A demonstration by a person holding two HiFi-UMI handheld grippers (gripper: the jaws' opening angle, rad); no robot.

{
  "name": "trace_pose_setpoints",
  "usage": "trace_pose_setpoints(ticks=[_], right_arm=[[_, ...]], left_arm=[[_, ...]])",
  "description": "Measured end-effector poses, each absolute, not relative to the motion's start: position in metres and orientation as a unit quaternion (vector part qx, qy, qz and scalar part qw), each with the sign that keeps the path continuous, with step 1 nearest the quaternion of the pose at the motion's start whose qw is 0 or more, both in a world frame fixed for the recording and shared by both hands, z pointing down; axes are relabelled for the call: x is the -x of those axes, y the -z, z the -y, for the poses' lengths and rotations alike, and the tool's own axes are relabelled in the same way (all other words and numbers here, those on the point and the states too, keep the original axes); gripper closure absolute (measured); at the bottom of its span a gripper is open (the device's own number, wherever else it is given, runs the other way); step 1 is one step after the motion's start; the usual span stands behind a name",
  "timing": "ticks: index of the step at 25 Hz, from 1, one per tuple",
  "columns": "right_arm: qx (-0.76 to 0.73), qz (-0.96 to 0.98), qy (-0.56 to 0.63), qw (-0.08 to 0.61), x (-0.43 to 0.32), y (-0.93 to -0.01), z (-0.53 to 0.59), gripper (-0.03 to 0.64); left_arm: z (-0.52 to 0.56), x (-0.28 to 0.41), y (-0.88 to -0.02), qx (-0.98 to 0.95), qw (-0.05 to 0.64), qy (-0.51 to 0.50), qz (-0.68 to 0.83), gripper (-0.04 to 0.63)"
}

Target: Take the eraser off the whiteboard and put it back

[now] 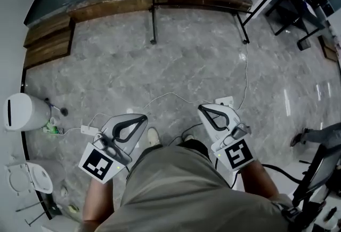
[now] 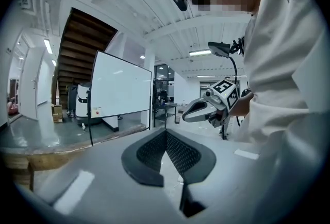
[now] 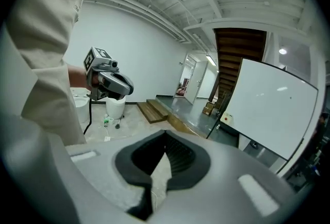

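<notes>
Holds left gripper (image 1: pixel 143 118) and right gripper (image 1: pixel 202 109) clenched shut on nothing, low and forward, likely because well apart from the whiteboard (image 2: pixel 121 86). Finds the eraser (image 2: pixel 96 112) stuck at the board's lower left corner, not yet taken.

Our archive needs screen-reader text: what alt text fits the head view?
Looking steeply down, a person holds the left tongs and right tongs, both shut and empty, over a grey stone floor. A stand's black legs stand ahead; a white bin sits at the left.
</notes>
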State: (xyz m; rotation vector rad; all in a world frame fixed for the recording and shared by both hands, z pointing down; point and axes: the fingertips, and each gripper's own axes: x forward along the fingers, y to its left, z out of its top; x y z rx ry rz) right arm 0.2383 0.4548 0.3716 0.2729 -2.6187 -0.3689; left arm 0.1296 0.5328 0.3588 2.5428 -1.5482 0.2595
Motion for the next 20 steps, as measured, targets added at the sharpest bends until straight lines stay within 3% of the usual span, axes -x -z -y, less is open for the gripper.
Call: trace_pose_setpoints(ticks=[20], right_arm=[[-0.125,0.954,0.113,0.247,-0.169,-0.383,-0.386,0.615]], left_arm=[[-0.457,-0.058,-0.373,-0.860,0.071,-0.098,0.496,0.589]])
